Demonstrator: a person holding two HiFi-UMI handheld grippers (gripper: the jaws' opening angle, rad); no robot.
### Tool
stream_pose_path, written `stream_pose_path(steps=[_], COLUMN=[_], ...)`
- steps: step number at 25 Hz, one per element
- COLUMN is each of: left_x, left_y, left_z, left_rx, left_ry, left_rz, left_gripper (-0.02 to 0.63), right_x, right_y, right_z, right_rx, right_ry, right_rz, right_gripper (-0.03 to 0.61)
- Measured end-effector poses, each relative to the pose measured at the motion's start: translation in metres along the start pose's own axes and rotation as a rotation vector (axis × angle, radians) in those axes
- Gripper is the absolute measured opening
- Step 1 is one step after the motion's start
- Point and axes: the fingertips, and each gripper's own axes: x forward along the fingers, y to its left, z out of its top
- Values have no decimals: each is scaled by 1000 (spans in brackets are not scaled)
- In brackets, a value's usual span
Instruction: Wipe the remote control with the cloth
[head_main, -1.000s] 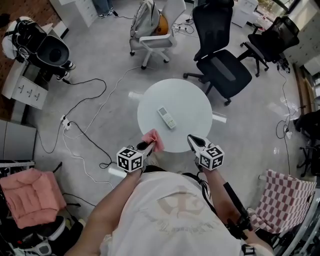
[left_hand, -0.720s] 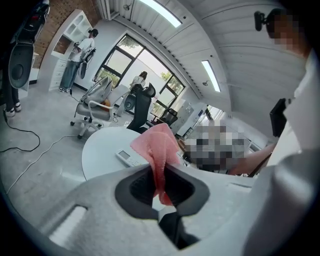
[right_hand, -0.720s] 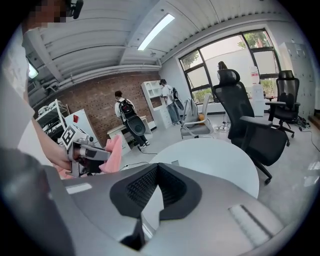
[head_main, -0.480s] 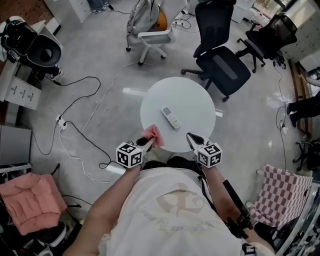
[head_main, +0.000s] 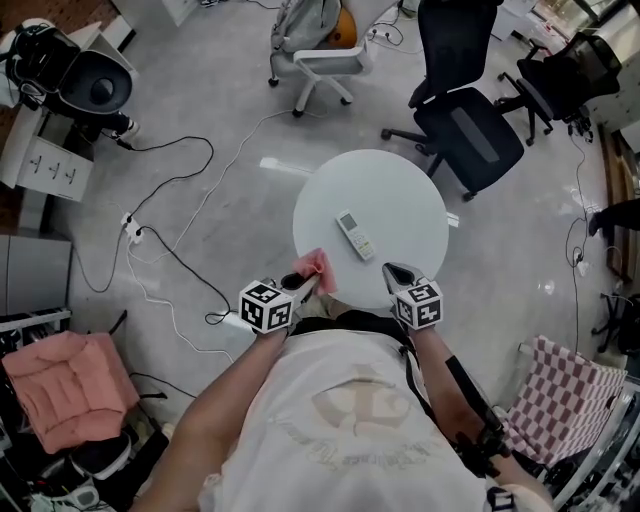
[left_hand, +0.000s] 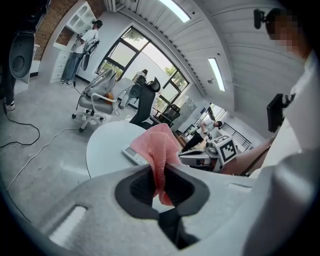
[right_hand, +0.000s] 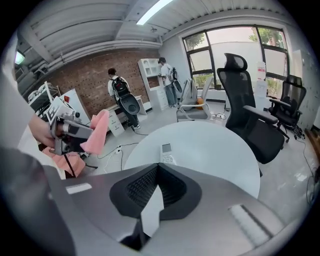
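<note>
crept a little further in over the near rim of the table (head_main: 400, 180) since 1 second back, the right claw; little change against that rim for the left one. still short of any contact, so reads as approach, with no wiping yet.

nearest: left gripper (head_main: 300, 284), clamped narrow on the cloth (head_main: 317, 268), with the pink fabric pinched in the jaws and flopping up and forward past the tips. alongside: right gripper (head_main: 391, 270), closed tip to tip on nothing.

just ahead of both: the remote control (head_main: 357, 235), flat and face up on the tabletop, forward and to the right of the left claw, almost straight ahead of the right claw. clear gap between cloth and remote; no touch.

long axis on a diagonal: display end away from the 2 claws and over toward the left, button end back toward the right claw, so nearly in line with that claw's own pointing. probably suits a wipe along the length, from buttons toward display, with the closed right tips free to pin the near end and guard against sliding or spinning on the smooth top.

farther on, past the table's far rim: a black office chair (head_main: 468, 135).
</note>
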Motion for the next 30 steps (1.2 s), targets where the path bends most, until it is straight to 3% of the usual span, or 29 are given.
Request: stream_pose_path(steps=[9,15,24,30], left_x=[30,45,68,79], left_y=[14,24,32,35], left_z=[12,14,12,18], left_rx=[-12,-20,-25,-23], left_ry=[55,95,153,171], left_rz=[10,17,24,27], left_gripper=[18,19,18,18], right_x=[38,59,90,105], right_y=[-6,-7,-16,-14], right_z=[-12,-18,-33,-46], right_rx=[-72,-83,-154,-169], right_ry=[105,156,268,313], right_rz=[34,34,-2,1], right_gripper=[23,83,250,279])
